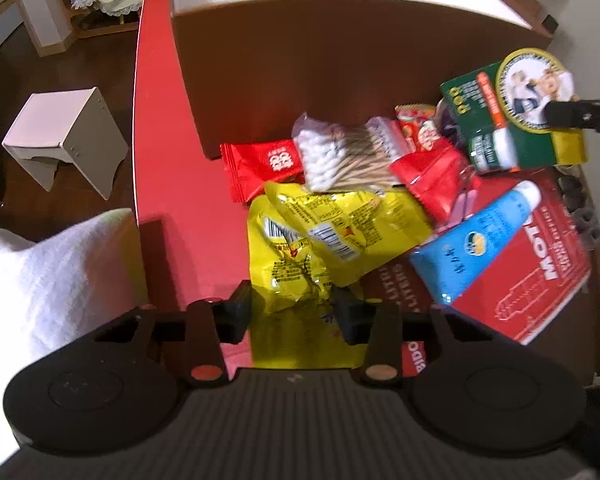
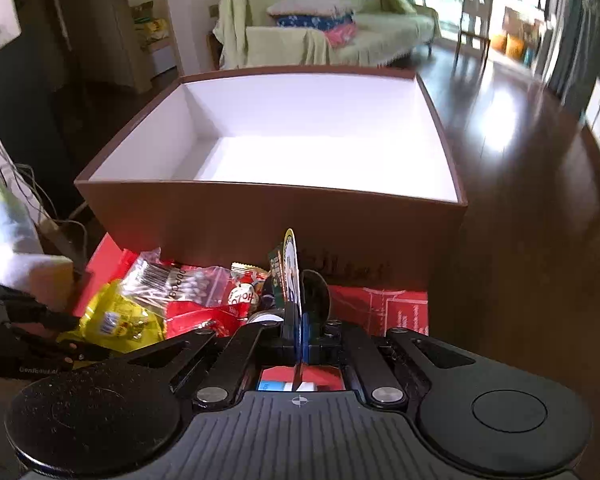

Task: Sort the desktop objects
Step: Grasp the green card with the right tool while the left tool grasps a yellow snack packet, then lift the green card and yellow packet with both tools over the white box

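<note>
Right now the right gripper [image 2: 298,344] has its jaws shut on a green card pack [image 1: 516,120], pinching its thin edge and holding it up above the pile. That pack has a round picture on it and a small tube inside.

Down low, the left gripper [image 1: 294,312] has its jaws open, one on each side of a yellow snack bag [image 1: 340,232], and a finger touches the bag.

All the things lie in a heap on a red surface [image 1: 172,168], just in front of the brown wall of a big box [image 2: 276,220]. The box is white inside.

A clear bag of cotton swabs [image 1: 340,152] rests on top of the yellow bag. A red packet [image 1: 260,168] lies near the left edge of the heap. A blue tube [image 1: 476,240] lies across a red flat box [image 1: 540,280] toward the right edge.
</note>
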Tool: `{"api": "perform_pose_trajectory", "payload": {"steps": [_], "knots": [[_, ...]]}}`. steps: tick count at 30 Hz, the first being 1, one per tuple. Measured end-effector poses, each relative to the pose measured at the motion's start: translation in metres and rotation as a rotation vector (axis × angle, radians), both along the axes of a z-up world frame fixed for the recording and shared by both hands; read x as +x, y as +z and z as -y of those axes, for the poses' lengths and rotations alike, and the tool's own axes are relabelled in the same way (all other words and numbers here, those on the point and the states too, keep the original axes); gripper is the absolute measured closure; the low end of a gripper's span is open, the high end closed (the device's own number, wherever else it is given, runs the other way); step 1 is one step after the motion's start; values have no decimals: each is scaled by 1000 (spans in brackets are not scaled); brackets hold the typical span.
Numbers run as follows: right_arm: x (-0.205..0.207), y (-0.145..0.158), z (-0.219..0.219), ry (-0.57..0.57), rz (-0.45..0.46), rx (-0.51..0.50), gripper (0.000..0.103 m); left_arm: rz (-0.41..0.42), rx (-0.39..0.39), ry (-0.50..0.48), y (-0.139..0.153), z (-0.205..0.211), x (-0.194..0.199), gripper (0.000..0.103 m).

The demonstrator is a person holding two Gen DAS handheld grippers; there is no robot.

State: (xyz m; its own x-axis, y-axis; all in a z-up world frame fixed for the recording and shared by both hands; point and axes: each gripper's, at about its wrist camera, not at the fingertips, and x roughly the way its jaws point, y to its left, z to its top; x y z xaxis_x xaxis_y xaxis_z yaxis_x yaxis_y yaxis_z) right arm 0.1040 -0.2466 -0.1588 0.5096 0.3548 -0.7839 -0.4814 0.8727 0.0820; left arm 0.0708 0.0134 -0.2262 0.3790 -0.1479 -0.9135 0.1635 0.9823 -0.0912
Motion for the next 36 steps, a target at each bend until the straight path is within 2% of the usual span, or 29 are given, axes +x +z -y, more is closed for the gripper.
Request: {"api": "perform_pose_trajectory", "payload": {"steps": [1, 2, 4, 7, 12, 20, 29, 31, 33, 36], "knots": [[4, 0, 3, -10, -24, 20, 103, 3, -7, -4, 4, 0, -1, 72], [9, 1, 7, -23, -49, 44, 103, 6, -13, -7, 7, 0, -2, 79], [19, 3, 15, -60, -101, 93, 103, 3, -46, 1, 15, -3, -2, 82], [33, 5, 30, -121, -173, 184, 103, -6, -43, -3, 21, -4, -5, 84], [44, 10, 48, -177, -234, 275, 103, 3, -96, 38, 36, -9, -7, 93], [49, 18, 67, -218, -279, 356, 103, 1, -86, 76, 40, -13, -3, 95], [43, 25, 72, -209, -274, 369, 103, -14, -88, 103, 40, -17, -4, 96], [42, 23, 70, -208, -277, 367, 103, -12, -77, 96, 37, -16, -3, 95], [43, 18, 63, -208, -286, 359, 103, -13, -66, 89, 34, -14, -2, 89], [43, 13, 57, -200, -294, 351, 103, -68, -49, 82, 23, -14, 0, 83]]}}
